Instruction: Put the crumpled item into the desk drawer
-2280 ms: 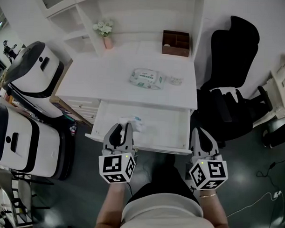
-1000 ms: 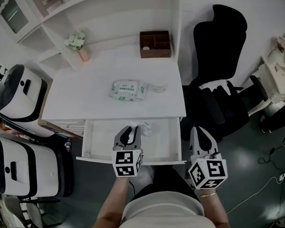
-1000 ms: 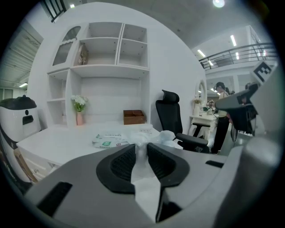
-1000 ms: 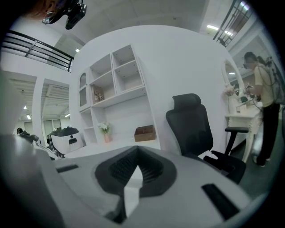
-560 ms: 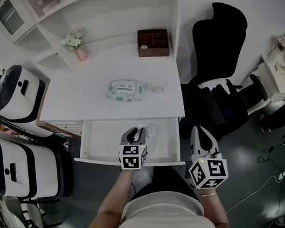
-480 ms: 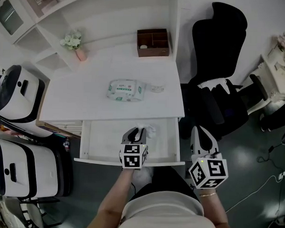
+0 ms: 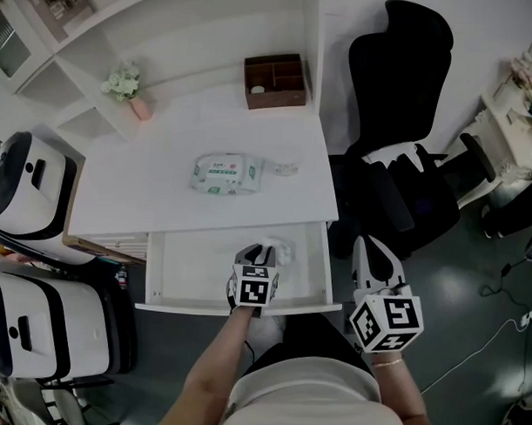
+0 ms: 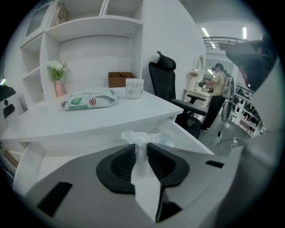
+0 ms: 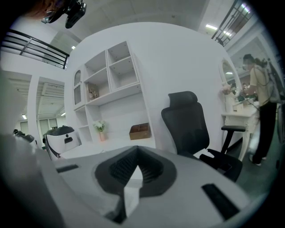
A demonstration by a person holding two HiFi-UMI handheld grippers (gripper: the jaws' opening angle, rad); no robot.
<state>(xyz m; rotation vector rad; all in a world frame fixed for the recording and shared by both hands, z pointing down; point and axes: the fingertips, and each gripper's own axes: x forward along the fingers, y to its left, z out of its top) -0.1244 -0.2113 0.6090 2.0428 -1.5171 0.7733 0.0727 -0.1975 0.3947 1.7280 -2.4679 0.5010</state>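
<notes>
- The person's right gripper (image 7: 368,246) hangs nearest to the body, off the drawer's right end and above the dark floor. Its jaws are together at the tips, with nothing between them.
- The left gripper (image 7: 257,253) reaches over the front edge of the open drawer (image 7: 190,266). Its jaws stand narrow and pinch the crumpled item (image 7: 279,249), a thin whitish and partly clear wad.
- The bigger part of the wad bulges out beyond the fingertips, over the right far part of the drawer (whether it touches the drawer bottom cannot be told).
- Behind the drawer, on the white surface (image 7: 153,203), a pack of wipes (image 7: 225,173) lies flat near the middle, and a small clear packet (image 7: 286,168) lies just beside its right end.
- At the far edge of the surface, a brown box (image 7: 275,80) with compartments stands at the right and a pink vase with flowers (image 7: 127,89) at the left, well apart.
- A black office chair (image 7: 410,90) stands to the right of the surface.
</notes>
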